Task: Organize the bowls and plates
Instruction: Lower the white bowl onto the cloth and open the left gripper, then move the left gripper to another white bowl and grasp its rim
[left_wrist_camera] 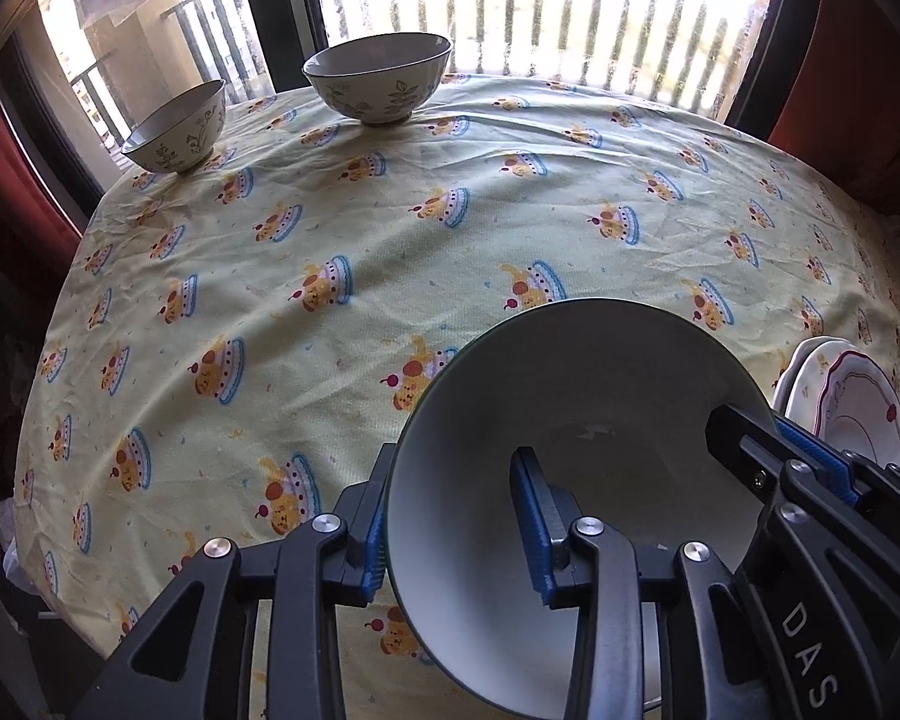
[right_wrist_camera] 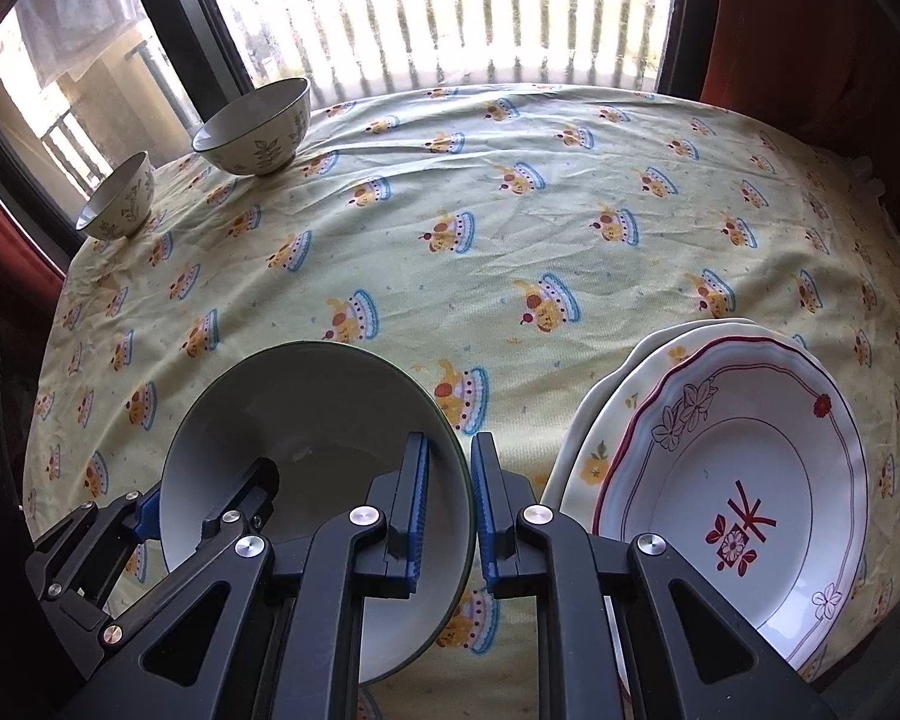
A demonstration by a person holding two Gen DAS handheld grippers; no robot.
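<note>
Bowl sits near my edge of the table, empty, its wall pinched on both sides: my left gripper clamps the left rim, my right gripper clamps the right rim. I judge this the carrying step; next it should go to the two empty bowls at the far left corner and nest there. Plates lie stacked just right, nothing on them.
</note>
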